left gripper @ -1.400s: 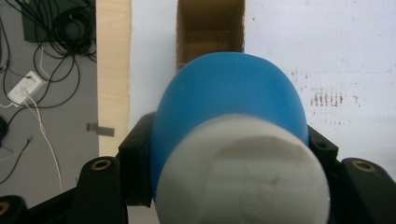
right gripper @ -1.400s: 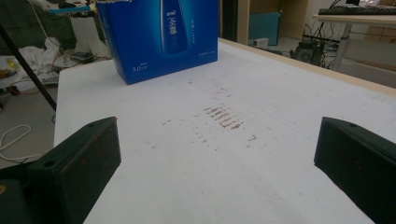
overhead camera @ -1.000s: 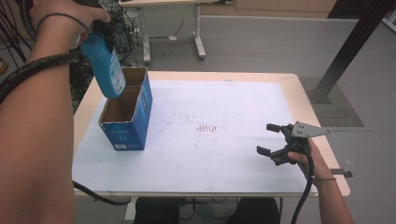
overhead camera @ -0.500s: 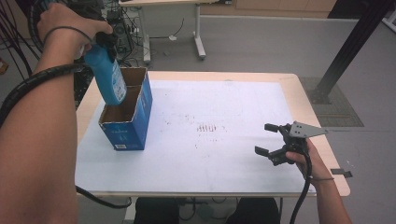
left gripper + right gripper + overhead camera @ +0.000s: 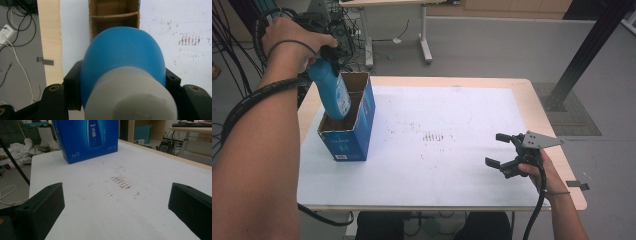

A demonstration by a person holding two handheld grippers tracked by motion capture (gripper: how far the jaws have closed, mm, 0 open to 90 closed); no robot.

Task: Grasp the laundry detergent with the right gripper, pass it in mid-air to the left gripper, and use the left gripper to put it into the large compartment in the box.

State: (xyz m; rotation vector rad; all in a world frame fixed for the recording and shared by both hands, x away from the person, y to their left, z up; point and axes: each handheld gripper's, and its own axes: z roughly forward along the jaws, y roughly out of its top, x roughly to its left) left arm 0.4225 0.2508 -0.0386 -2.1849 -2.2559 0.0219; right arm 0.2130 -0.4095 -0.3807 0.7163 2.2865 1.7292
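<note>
A blue bottle point(image 5: 331, 93) with a white cap point(image 5: 131, 97) hangs tilted, its lower end inside the near compartment of an open blue cardboard box point(image 5: 356, 134) at the table's left. My left gripper point(image 5: 326, 54) is shut on the bottle's neck; in the left gripper view the jaws press both sides of the bottle point(image 5: 125, 52), above the divided box point(image 5: 113, 16). My right gripper point(image 5: 501, 150) rests open near the table's right front edge, nothing between its jaws. The right gripper view faces the box point(image 5: 86, 138) across the table.
A white sheet point(image 5: 462, 125) with brown smudges point(image 5: 436, 136) covers the wooden table. Cables and a desk's legs point(image 5: 424, 30) stand on the floor beyond the far edge. A black post point(image 5: 584, 50) rises at the right.
My left gripper has lowered the bottle, so its lower end now sits deeper in the box's near compartment. The right gripper has stayed about where it was.
</note>
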